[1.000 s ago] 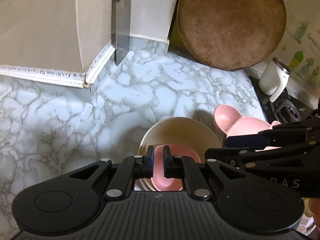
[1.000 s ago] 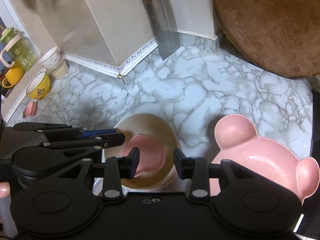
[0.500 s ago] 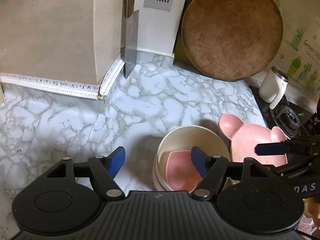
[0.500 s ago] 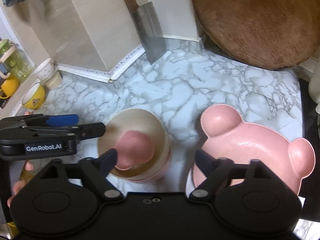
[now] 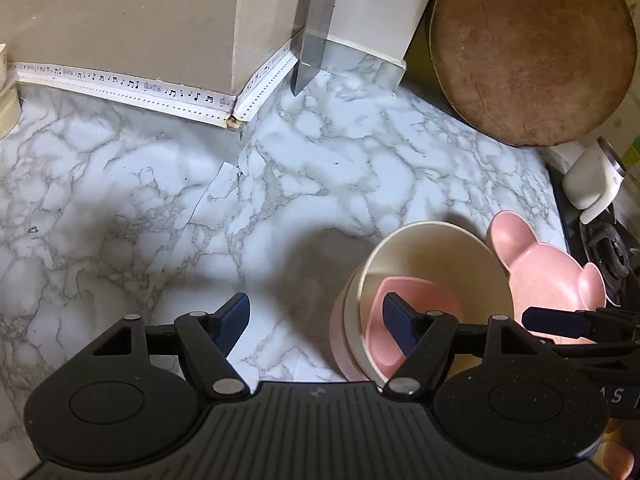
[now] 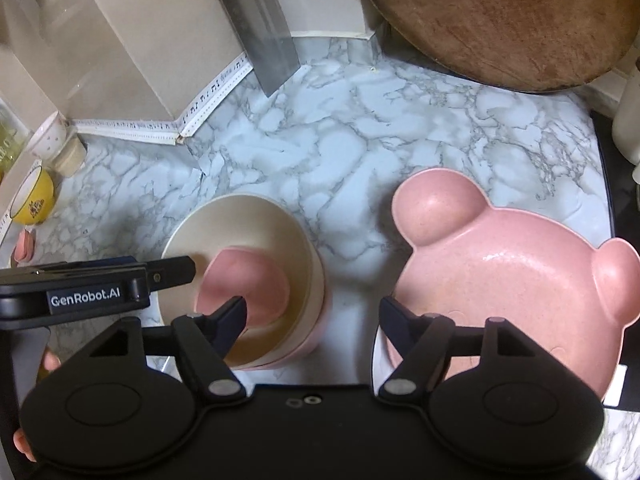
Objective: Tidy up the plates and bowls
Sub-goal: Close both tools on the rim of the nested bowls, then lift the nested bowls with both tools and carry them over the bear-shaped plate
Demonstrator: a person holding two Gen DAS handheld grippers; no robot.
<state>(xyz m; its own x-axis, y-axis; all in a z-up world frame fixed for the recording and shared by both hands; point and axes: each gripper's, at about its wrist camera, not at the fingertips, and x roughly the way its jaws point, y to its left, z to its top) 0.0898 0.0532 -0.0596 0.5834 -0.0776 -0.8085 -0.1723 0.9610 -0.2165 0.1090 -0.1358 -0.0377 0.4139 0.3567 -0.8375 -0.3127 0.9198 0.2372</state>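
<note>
A cream bowl [image 5: 436,256] stands in a stack on a pink bowl [image 5: 340,336] on the marble counter, with a small pink bowl [image 5: 416,300] lying inside it. The stack also shows in the right wrist view, cream bowl [image 6: 240,224] with the small pink bowl [image 6: 248,284] in it. A pink bear-shaped plate [image 6: 504,272] lies to its right; it shows in the left wrist view too [image 5: 556,276]. My left gripper [image 5: 316,320] is open and empty, just left of the stack. My right gripper [image 6: 312,320] is open and empty, above the gap between stack and plate.
A round wooden board [image 5: 532,48] leans at the back right. A cleaver [image 6: 264,44] hangs by the beige wall corner [image 5: 236,28]. A white mug [image 5: 592,184] and stove [image 5: 608,240] are at the right edge. A yellow cup [image 6: 34,204] and a white cup [image 6: 50,136] stand far left.
My left gripper let go of the small pink bowl, opened wide and drew back to the left. My right gripper opened wider and shifted right toward the bear plate.
</note>
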